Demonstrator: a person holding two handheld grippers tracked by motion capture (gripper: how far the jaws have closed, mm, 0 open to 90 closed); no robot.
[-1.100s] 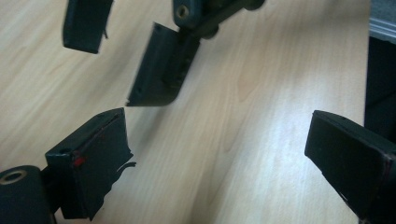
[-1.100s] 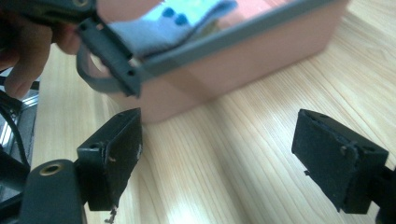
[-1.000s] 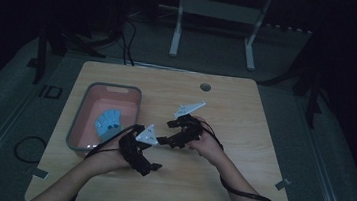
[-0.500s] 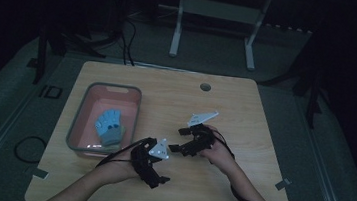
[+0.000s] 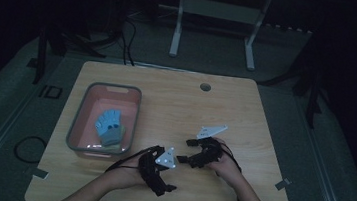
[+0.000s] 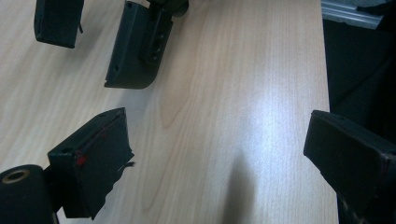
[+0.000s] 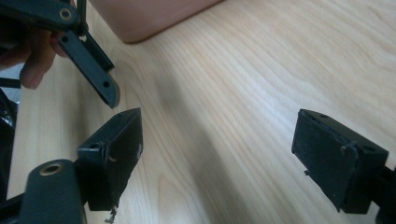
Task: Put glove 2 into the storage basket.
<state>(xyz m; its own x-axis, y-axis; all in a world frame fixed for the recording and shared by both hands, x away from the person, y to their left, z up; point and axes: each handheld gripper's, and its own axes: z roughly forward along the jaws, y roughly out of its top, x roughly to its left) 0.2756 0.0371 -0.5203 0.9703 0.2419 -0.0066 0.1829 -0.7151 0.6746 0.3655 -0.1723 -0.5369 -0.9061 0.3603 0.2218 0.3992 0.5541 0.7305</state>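
Pale wood tabletop (image 5: 176,105) is carrying a pink tray (image 5: 129,120) toward its left edge, with a blue glove (image 5: 108,126) lying flat inside, nearer the tray's front end. Both grippers are hovering near the front edge of the tabletop, well apart from the glove. Left gripper (image 6: 205,154) is holding its jaws spread wide over bare wood, nothing between them. Right gripper (image 7: 215,154) is also spread wide and empty, with the tray's corner showing just beyond it in the right gripper view.

Risks, as a judgement: the two grippers are sitting very close, tips facing each other, so reaching for the tray together is likely clashing jaws. The glove is limp and flat, so a shallow pinch is probably catching only a finger and letting it slip. The tray wall is standing between grippers and glove; a low approach is likely bumping and shoving the tray. Trailing cables near the front edge could be snagging.
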